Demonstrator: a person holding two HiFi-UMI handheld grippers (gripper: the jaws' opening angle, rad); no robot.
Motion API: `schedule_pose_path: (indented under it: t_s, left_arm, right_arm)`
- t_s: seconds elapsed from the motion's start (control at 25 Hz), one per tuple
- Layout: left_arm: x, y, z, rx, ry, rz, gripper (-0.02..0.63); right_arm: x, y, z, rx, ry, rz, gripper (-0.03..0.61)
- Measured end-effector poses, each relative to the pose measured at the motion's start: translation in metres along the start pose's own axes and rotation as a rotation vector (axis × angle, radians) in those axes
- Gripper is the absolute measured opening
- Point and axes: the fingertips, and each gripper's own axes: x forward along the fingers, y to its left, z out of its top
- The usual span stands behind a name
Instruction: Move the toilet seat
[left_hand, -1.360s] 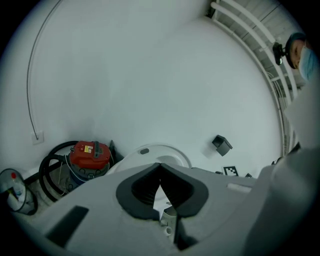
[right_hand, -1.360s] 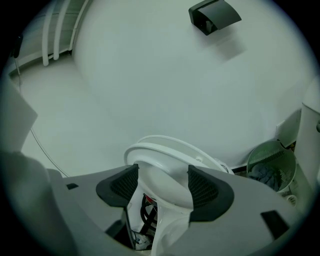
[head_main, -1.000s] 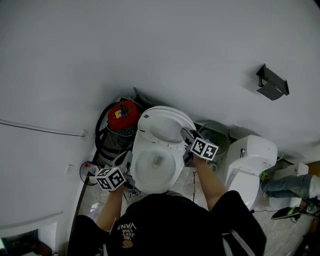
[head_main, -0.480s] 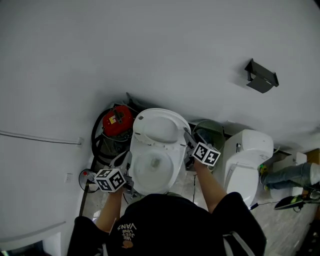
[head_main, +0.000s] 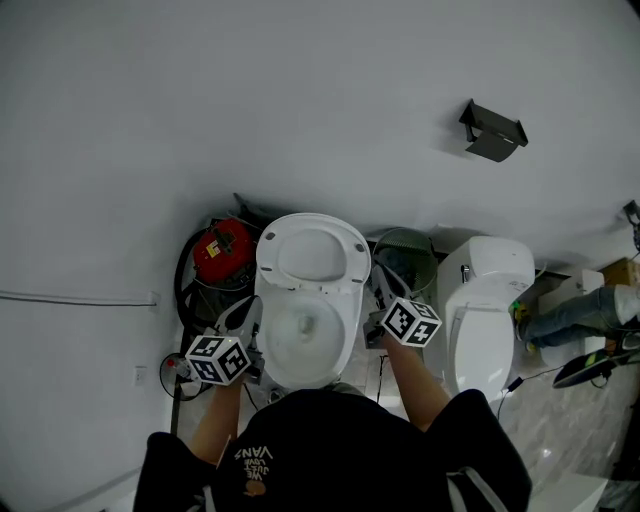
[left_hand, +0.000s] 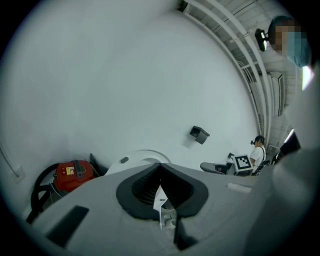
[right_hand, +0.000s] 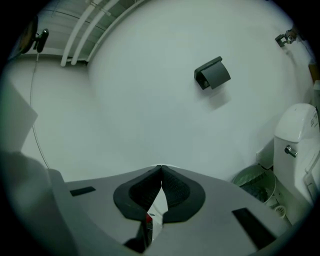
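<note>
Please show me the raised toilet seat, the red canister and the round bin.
raised toilet seat (head_main: 267, 260): head view, its left rim.
red canister (head_main: 222, 246): head view, its red top.
round bin (head_main: 410, 250): head view, its mesh wall.

A washroom: an open toilet (head_main: 305, 335) beside a closed toilet (head_main: 487, 315), with a holder (head_main: 492, 131) on the white wall (head_main: 300, 90).

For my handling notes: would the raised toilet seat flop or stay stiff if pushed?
The toilet seat looks like rigid moulded plastic, so probably stiff. Raised behind the bowl, seemingly hinged, it would likely swing down rather than slide.
</note>
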Motion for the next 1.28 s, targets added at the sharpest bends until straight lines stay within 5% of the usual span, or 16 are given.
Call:
schedule_pose_path:
  t_s: [0.72,1.28]
  left_arm:
    - [-0.069,-0.024,0.000,0.179,0.068,-0.166,0.003]
    - [-0.129,-0.027,-0.014,0.262,0.066,-0.202,0.003]
  right_arm:
    - [-0.105,0.103,-0.022,-0.009,-0.109,0.044,-0.002]
    - [-0.162,0.142,-0.057,-0.041,-0.145,0.014,-0.002]
